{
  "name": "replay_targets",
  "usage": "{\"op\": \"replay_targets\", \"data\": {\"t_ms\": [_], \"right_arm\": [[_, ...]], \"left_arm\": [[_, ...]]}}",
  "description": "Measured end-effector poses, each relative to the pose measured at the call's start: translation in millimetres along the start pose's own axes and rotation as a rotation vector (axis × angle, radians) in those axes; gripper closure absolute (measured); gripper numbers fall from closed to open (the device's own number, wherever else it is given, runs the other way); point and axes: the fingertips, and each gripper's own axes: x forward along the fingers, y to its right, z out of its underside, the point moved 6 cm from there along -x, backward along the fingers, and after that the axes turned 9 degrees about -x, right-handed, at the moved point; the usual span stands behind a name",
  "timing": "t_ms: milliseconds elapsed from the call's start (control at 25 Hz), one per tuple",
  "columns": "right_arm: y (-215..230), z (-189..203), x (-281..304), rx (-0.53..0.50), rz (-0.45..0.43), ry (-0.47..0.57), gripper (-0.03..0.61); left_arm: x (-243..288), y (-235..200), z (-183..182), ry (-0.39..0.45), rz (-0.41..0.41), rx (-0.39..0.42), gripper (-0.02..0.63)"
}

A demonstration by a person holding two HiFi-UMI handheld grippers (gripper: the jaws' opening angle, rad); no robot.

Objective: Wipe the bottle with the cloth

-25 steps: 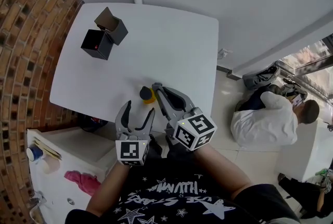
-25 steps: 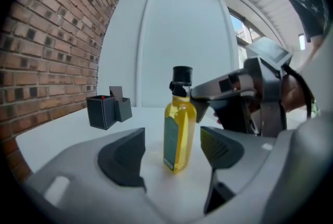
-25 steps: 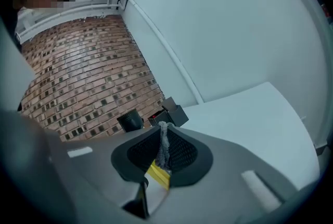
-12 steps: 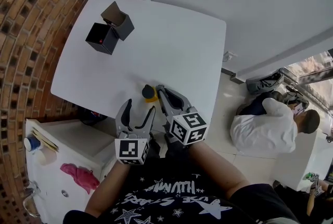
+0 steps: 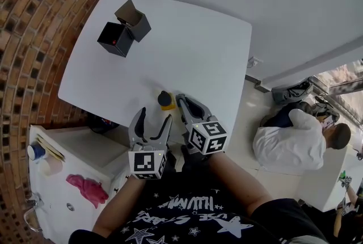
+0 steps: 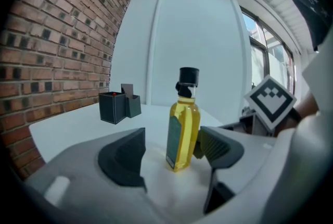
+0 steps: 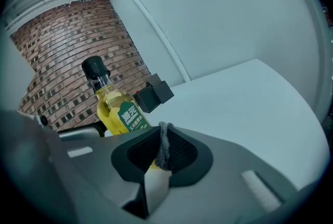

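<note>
A small bottle [image 5: 165,99] of yellow liquid with a black cap stands upright near the front edge of the white table [image 5: 193,44]. In the left gripper view the bottle [image 6: 182,124] rises just beyond the open jaws, close to the right-hand one. My left gripper [image 5: 155,117] is open and holds nothing. My right gripper [image 5: 182,100] sits right of the bottle, shut on a thin grey cloth [image 7: 164,146] that shows as a strip pinched between its pads. The bottle's green label [image 7: 130,116] faces that gripper's camera.
Two black boxes [image 5: 123,30], one with an open flap, stand at the table's far left. A brick wall [image 5: 28,38] runs along the left. A white cabinet [image 5: 62,180] with a pink rag [image 5: 85,189] is below left. A person [image 5: 292,138] sits on the floor at right.
The head view has shifted a little. Both grippers stay beside the bottle at the table's front edge, with their jaws as before.
</note>
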Motion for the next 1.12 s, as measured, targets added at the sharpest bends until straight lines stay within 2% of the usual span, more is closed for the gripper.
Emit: {"op": "replay_targets", "data": {"t_ms": [160, 320, 440, 680, 760, 840, 880, 920, 1120], "right_arm": [[10.9, -13.6, -14.7, -0.009, 0.031, 0.044, 0.537], [23.4, -23.3, -28.3, -0.011, 0.047, 0.065, 0.537], [30.7, -24.1, -37.4, -0.006, 0.054, 0.069, 0.537], [42.7, -24.9, -51.5, -0.01, 0.037, 0.068, 0.537], [47.0, -27.7, -53.4, -0.013, 0.031, 0.072, 0.537], [49.7, -30.6, -52.4, -0.015, 0.025, 0.076, 0.537], [50.0, -31.8, -51.4, -0.017, 0.02, 0.077, 0.537], [49.6, -32.9, -50.2, -0.019, 0.014, 0.078, 0.537], [39.4, -36.7, -43.8, -0.042, -0.03, 0.088, 0.537]], "left_arm": [[4.0, 11.7, 7.0, 0.02, -0.083, -0.002, 0.278], [19.1, 29.8, 15.8, 0.025, -0.178, -0.002, 0.244], [32.1, 41.0, 10.7, 0.025, -0.245, -0.001, 0.244], [49.5, 38.7, 9.8, 0.069, -0.337, -0.005, 0.247], [51.1, 36.0, 9.9, 0.072, -0.363, 0.0, 0.272], [50.0, 31.1, 9.9, 0.079, -0.395, 0.018, 0.336], [48.9, 28.7, 9.9, 0.083, -0.405, 0.027, 0.382], [48.0, 27.4, 10.1, 0.086, -0.405, 0.039, 0.4], [47.2, 27.9, 11.1, 0.092, -0.336, 0.112, 0.396]]}}
